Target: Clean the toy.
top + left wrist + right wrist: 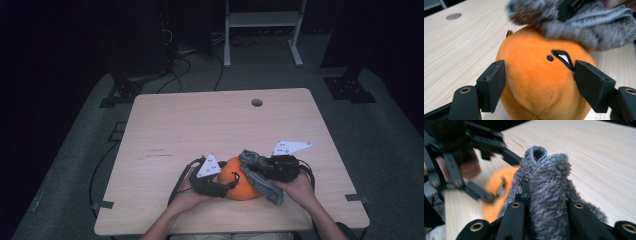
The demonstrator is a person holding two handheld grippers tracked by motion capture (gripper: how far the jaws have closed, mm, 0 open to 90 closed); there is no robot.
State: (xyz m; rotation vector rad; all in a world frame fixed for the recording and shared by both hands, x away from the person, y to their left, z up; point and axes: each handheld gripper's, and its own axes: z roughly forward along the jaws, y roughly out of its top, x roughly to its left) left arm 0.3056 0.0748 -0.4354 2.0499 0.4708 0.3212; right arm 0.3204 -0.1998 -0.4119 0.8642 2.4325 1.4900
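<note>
orange plush toy, black-white eye; fuzzy grey cloth; pale wood-grain table.

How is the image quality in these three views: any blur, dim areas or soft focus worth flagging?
High view: dim, the room beyond the table near black, detail soft. Left gripper view: the orange plush toy is sharp, while the grey fuzzy cloth above it is smeared. Right gripper view: the cloth between the jaws is fairly crisp; the left gripper and the toy behind it are blurred.
</note>
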